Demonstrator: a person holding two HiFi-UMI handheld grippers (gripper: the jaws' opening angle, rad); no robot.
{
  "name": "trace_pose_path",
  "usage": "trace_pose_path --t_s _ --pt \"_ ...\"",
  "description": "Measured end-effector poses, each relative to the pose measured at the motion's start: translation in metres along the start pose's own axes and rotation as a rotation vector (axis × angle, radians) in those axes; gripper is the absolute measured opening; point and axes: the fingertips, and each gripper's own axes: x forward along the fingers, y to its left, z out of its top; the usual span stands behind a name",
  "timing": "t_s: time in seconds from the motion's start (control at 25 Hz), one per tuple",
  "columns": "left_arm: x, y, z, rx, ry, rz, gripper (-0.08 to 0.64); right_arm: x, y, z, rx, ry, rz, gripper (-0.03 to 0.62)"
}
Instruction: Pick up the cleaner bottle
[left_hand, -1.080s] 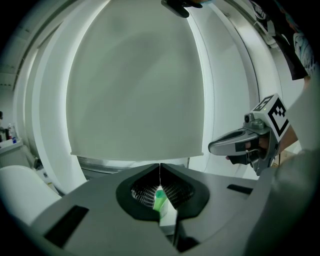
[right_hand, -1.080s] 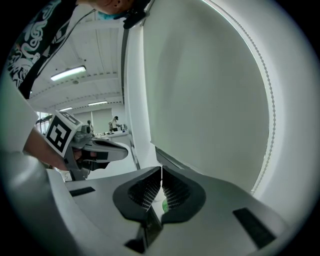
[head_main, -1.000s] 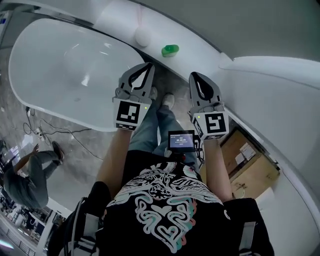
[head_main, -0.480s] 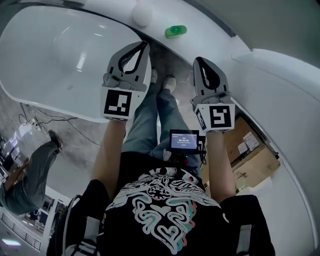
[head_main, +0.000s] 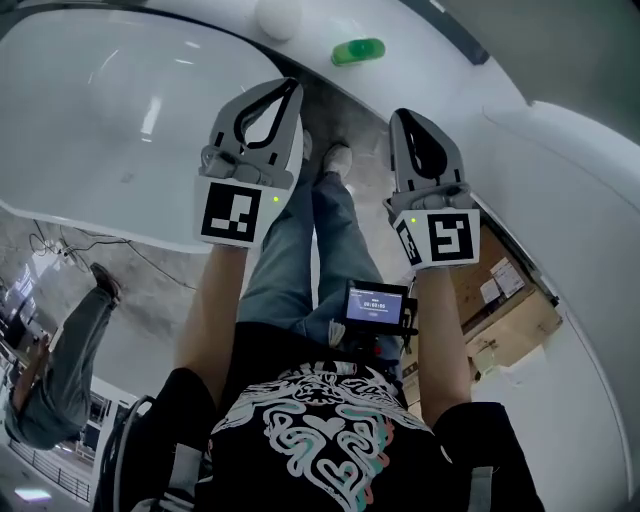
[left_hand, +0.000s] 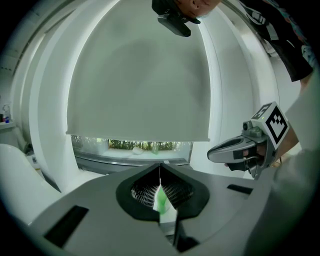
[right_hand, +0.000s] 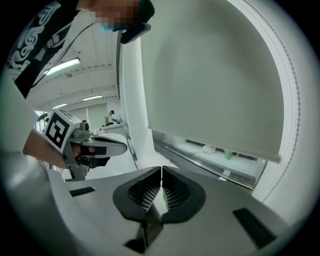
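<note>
Head view: both grippers are held out in front of the person, side by side, approx. mid-frame. Left gripper (head_main: 292, 86) sits left of centre, right gripper (head_main: 398, 116) right of centre. They are well apart and both point toward the top of the frame. Left jaws are fully together, pads meeting in a thin line, nothing between them. Same w/ the right: jaws pressed together, empty.

Small green cleaner bottle (head_main: 358, 50) sits at top centre on the long white curved ledge (head_main: 405, 50). It is beyond both sets of tips & roughly between them, and neither gripper touches it. Just left of it on the same ledge is a white rounded object (head_main: 278, 16); can't tell what it is. In both gripper views the bottle shows small & far off, under the lower edge of a pale grey roller blind (left_hand: 140, 75), w/ the white object beside it.

Big glossy white bathtub (head_main: 100, 110) fills the upper left, and the left gripper overlaps its rim in the picture. Brown cardboard box (head_main: 505, 315) w/ white labels is at right, below the right gripper. Small black device w/ a lit screen (head_main: 378, 303) hangs at the person's waist, centre. The person's light shoes (head_main: 335, 158) show between the grippers. Lower left: a second person (head_main: 50, 370) in grey on the grey stone floor (head_main: 150, 270), w/ black cables (head_main: 80, 250) near the tub.
</note>
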Motion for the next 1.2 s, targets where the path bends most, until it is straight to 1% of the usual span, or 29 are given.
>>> trace_pose_path --t_s 0.12,0.28,0.44,0.64,0.88,1.04,1.08,1.12,1.2 --pt "0.004 0.001 -0.013 -0.022 0.001 -0.009 0.018 0.006 -0.004 -0.013 0.010 0.010 -0.019 0.029" --pt "0.004 0.008 -0.034 -0.035 0.029 -0.025 0.018 0.015 -0.002 -0.030 0.021 0.021 -0.048 0.029" --pt "0.003 0.009 -0.047 -0.027 0.038 -0.044 0.018 0.019 -0.001 -0.044 0.024 0.021 -0.075 0.029" --pt "0.013 0.010 -0.066 -0.016 0.067 -0.064 0.018 0.022 -0.009 -0.060 0.047 0.021 -0.096 0.029" --pt "0.034 0.008 -0.088 0.028 0.103 -0.110 0.019 0.031 -0.025 -0.082 0.083 0.024 -0.117 0.029" --pt "0.045 0.003 -0.102 0.013 0.127 -0.124 0.020 0.033 -0.035 -0.095 0.100 0.042 -0.126 0.029" --pt "0.049 0.002 -0.105 0.025 0.131 -0.130 0.020 0.035 -0.037 -0.098 0.105 0.045 -0.130 0.029" --pt "0.053 0.003 -0.107 0.041 0.138 -0.138 0.020 0.038 -0.040 -0.100 0.110 0.047 -0.134 0.029" --pt "0.059 0.006 -0.116 0.049 0.182 -0.147 0.020 0.045 -0.043 -0.102 0.118 0.047 -0.140 0.029"
